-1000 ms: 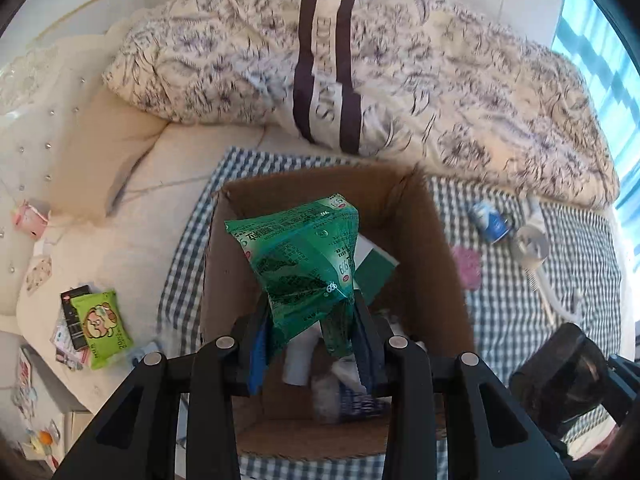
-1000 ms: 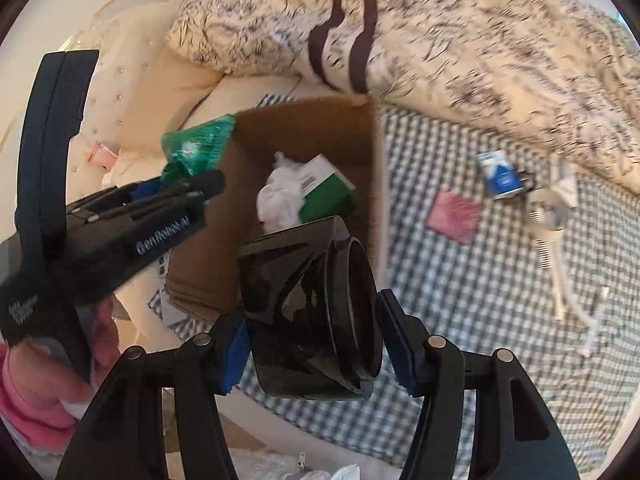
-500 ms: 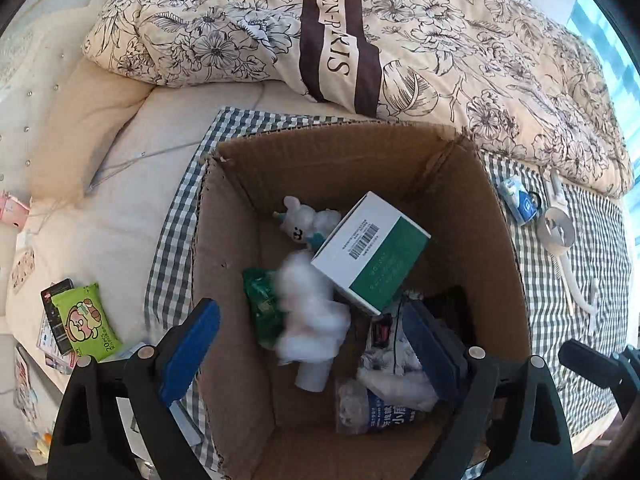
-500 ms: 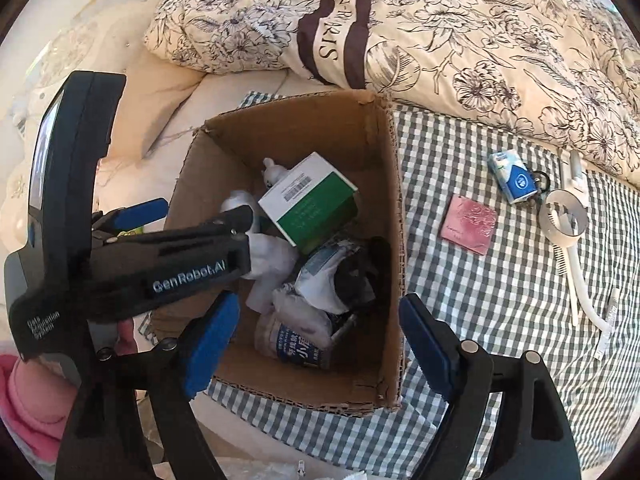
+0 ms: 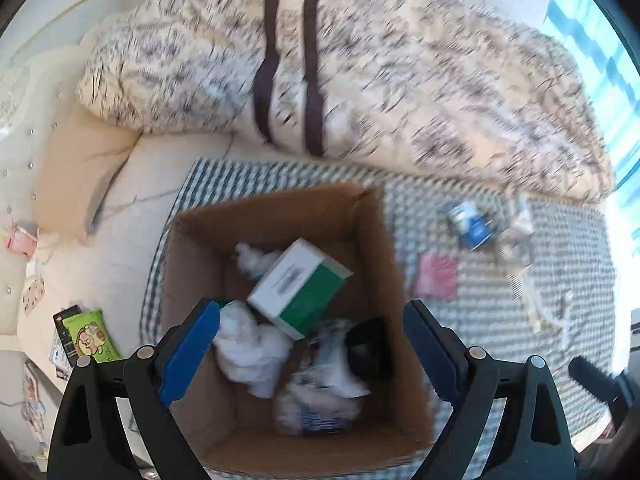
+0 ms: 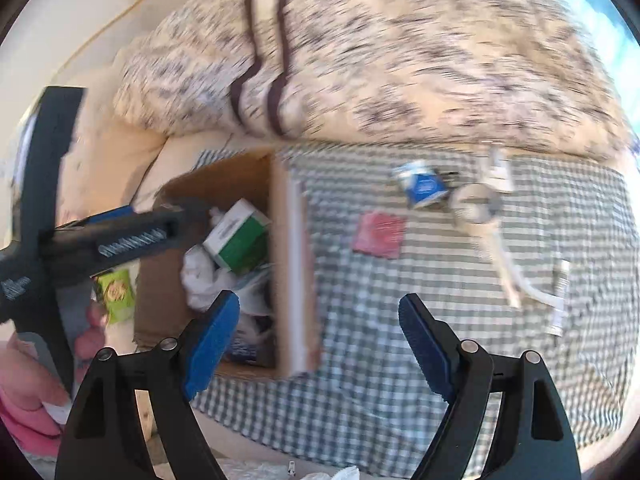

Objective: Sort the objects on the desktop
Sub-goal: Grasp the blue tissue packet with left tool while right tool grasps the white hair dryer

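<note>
left gripper (image 5: 311, 354) jaws wide apart, empty, cardboard box (image 5: 192, 264) below between them, ready for drops | right gripper (image 6: 319, 342) jaws spread, empty; pink packet (image 6: 379, 234) ahead on checked cloth (image 6: 400, 320), unsorted

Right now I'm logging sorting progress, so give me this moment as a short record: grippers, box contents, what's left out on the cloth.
left gripper: open, empty, above the box
right gripper: open, empty, over the box's right edge and the cloth
cardboard box: open-topped, on the checked cloth
in box: green and white carton, white wads, a black item, crumpled wrappers
left on cloth: blue and white pack, pink square, white cable
image quality: motion-blurred, small items hard to identify
</note>
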`<move>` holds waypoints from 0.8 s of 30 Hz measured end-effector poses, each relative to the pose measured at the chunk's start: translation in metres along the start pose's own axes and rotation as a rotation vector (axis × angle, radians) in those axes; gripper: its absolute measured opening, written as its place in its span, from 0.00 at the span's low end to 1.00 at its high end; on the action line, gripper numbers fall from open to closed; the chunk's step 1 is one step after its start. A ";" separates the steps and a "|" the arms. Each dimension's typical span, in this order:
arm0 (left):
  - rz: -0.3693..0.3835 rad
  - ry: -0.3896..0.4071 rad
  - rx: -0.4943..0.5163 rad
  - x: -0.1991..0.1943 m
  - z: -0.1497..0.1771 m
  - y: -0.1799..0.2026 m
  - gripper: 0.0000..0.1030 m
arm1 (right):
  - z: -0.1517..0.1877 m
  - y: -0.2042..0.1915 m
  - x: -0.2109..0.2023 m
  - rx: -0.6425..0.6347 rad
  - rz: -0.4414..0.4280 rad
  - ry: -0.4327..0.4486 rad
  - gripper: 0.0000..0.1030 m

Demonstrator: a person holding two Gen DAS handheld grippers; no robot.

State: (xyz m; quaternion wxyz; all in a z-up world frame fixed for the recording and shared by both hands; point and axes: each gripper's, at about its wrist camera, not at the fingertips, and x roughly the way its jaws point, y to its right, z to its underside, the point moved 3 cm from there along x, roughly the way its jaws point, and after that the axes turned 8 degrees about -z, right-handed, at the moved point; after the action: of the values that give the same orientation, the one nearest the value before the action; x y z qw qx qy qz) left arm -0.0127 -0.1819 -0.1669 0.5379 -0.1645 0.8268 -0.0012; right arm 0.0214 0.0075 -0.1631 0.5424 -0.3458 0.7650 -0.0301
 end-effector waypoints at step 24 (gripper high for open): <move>-0.005 -0.084 -0.001 0.023 0.015 0.206 1.00 | 0.032 0.205 -0.060 0.015 -0.019 0.010 0.80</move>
State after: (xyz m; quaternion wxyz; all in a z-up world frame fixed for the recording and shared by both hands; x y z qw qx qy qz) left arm -0.0639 0.0095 -0.2301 0.5719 -0.1668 0.8031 0.0046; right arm -0.0427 0.2073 -0.2144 0.5409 -0.3487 0.7642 -0.0425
